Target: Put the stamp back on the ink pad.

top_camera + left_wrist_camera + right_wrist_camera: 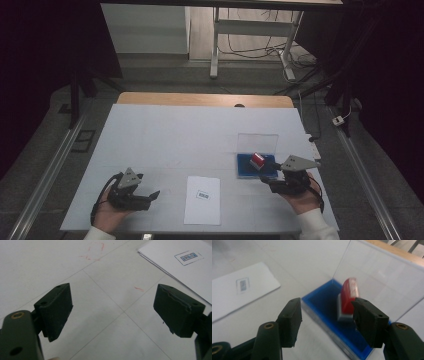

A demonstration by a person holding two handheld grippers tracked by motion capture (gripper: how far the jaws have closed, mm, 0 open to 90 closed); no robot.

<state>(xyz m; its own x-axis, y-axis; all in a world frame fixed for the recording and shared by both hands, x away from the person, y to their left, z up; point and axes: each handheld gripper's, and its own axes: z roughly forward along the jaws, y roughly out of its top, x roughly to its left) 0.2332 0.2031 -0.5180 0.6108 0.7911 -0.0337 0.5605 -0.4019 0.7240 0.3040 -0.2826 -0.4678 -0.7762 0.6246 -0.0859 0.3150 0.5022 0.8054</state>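
Upright clear lid (257, 143) walls the blue tray (243, 169) behind; near side open.

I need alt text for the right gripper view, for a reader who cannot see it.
The right gripper holds its two black jaws open before a red and white stamp that sits in a blue tray with an upright clear lid. A white sheet with a small printed label lies on the table to the left.
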